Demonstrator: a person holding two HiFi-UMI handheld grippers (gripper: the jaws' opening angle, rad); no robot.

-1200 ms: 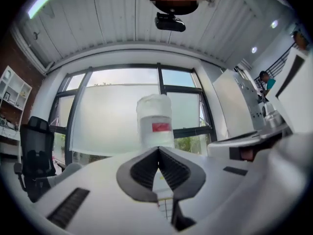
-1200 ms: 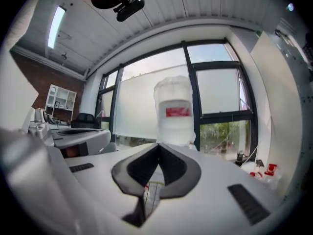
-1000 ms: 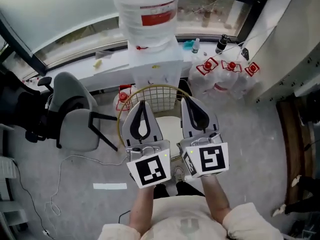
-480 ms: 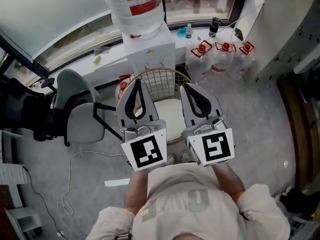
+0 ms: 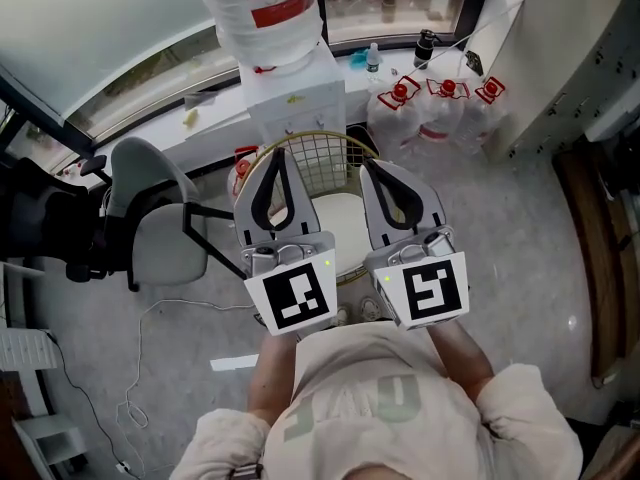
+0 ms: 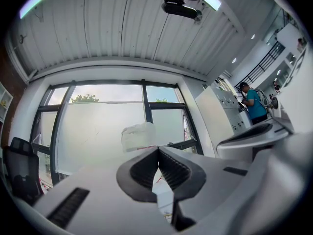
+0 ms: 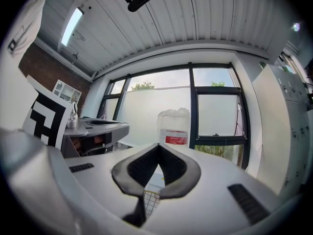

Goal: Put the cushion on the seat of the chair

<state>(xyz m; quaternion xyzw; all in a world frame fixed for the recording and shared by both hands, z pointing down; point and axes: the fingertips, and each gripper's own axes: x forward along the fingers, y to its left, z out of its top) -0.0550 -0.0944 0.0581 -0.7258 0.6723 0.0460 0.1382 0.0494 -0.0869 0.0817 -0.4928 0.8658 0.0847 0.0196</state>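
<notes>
A gold wire chair [image 5: 318, 158] stands on the floor in front of me in the head view. A cream cushion [image 5: 340, 230] lies on its seat. My left gripper [image 5: 281, 152] and right gripper [image 5: 366, 165] hang side by side above the chair, one on each side of the cushion and not touching it. Both are shut with nothing between the jaws. In the left gripper view the left gripper [image 6: 158, 149] points slightly upward at a window. The right gripper [image 7: 158, 144] does the same, with a bit of wire mesh [image 7: 150, 202] showing below its tips.
A white water dispenser [image 5: 295, 98] with a big bottle [image 5: 265, 8] stands right behind the chair. Water jugs with red caps [image 5: 430, 108] sit to its right. A grey office chair [image 5: 150, 233] is at the left. A cable [image 5: 130, 358] and white tape [image 5: 232, 364] lie on the floor.
Both grippers have lifted a little over the chair, still shut and empty. The head view has pulled back, showing more of the person's shirt. The cushion has stayed on the seat.
</notes>
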